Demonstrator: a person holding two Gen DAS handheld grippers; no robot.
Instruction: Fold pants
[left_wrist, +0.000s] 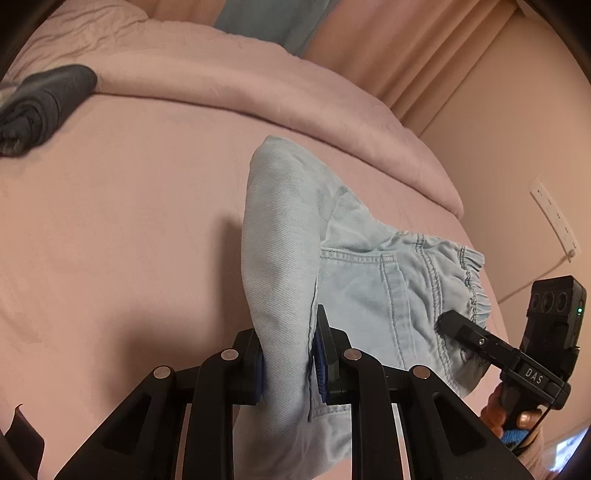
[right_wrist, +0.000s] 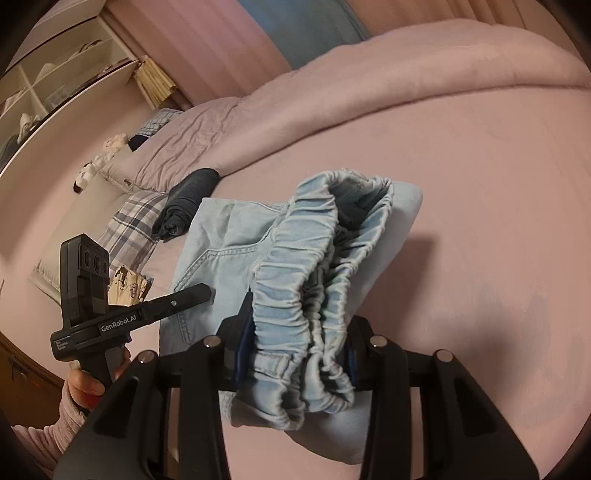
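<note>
One pair of light blue denim pants with a gathered elastic waistband is lying on the pink bed sheet. Two black two-finger grippers are showing: the left gripper and the right gripper. One rolled dark grey garment is sitting near the one bunched pink quilt. One plaid pillow is lying beside it. One white power strip is hanging on the wall. One white open shelving unit is standing in the corner. Two small plush toys seem to be resting near the pillows; the count is unclear.
</note>
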